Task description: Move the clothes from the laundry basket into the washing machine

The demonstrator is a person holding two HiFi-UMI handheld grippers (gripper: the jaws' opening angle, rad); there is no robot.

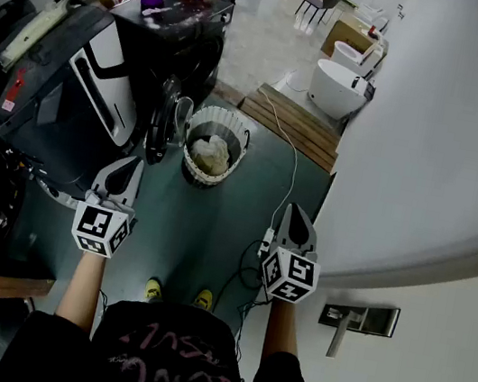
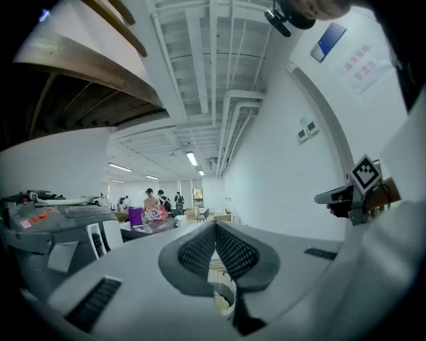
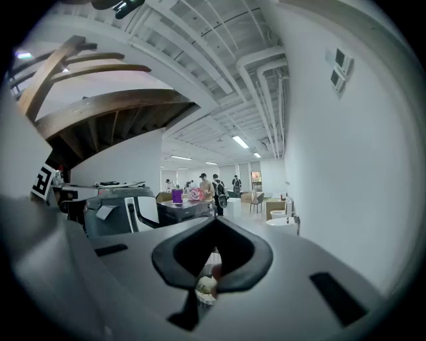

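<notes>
Head view: left tool (image 1: 128,166) and right tool (image 1: 296,212), jaws together, point toward laundry basket (image 1: 190,164).

The laundry basket (image 1: 191,161), round, white and slatted, stands upright on the green floor. A pale cream heap of clothes (image 1: 211,155) lies inside it. Just to its left is the dark washing machine (image 1: 189,58), its round door (image 1: 161,123) swung open.
</notes>
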